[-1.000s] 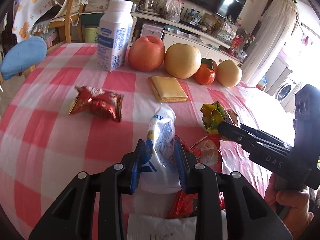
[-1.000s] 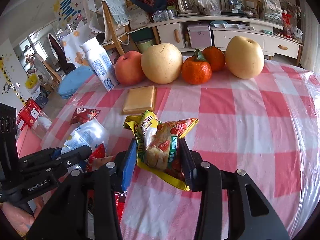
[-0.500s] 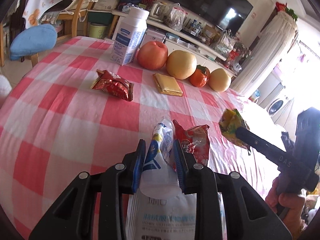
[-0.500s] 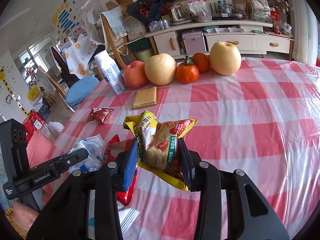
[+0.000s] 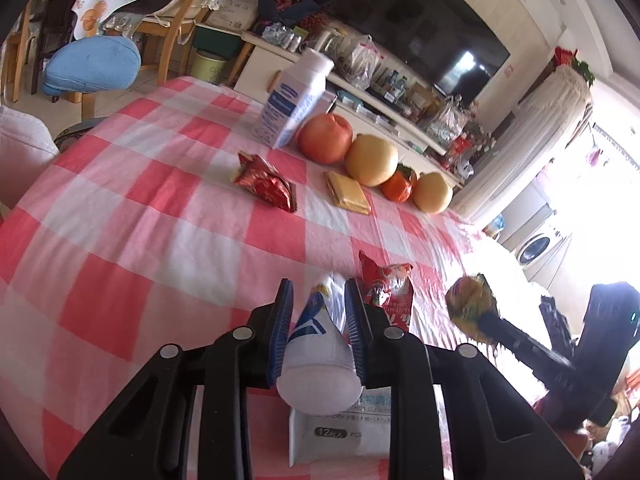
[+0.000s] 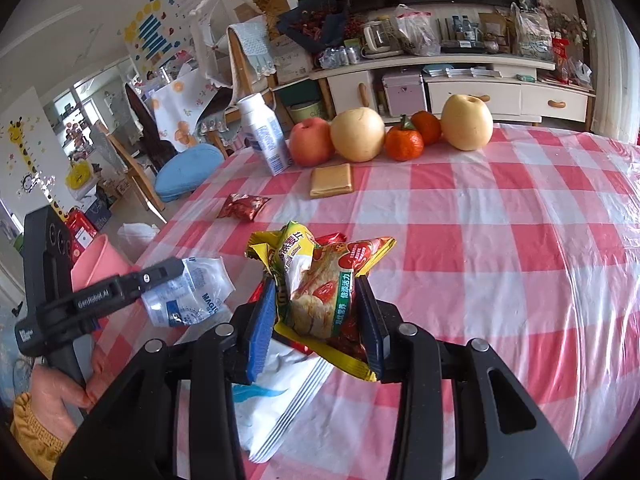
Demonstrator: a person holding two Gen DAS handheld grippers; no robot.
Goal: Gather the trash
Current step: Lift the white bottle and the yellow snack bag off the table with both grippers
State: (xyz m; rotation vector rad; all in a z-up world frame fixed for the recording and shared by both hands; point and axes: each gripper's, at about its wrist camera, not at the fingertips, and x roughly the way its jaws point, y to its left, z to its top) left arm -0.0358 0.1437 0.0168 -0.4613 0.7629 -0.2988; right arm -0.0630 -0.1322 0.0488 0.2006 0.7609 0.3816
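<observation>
A crumpled clear plastic wrapper with blue print (image 5: 320, 320) is clamped between the blue pads of the left gripper (image 5: 318, 320), lifted above the near edge of the pink-and-white checked tablecloth (image 5: 160, 208); in the right wrist view the letters "MAGIC" can be read on it. The right gripper (image 6: 316, 304) is closed on a crumpled yellow-and-red snack packet (image 6: 320, 276), held above the cloth, with "milk oatmeal" and Chinese characters printed on it.

Two more bits of trash lie loose on the cloth: a small red foil wrapper (image 5: 266, 182) farther out, and a red snack wrapper (image 5: 390, 292) just beyond the left fingers. A flat white pack of tissues marked "12" and "PCS" (image 5: 340, 432) lies on the near edge, under the grippers.

Along the far edge stand a white milk carton with blue labelling (image 6: 264, 136), one red apple (image 6: 310, 142), two yellow pears (image 6: 358, 134), two tangerines (image 6: 404, 142) and, in front of them, a flat yellow square packet (image 6: 332, 180). The left gripper's black arm reads "GenRobot.AI". A pink plastic bin (image 6: 100, 264) stands beside the table, behind that arm.
</observation>
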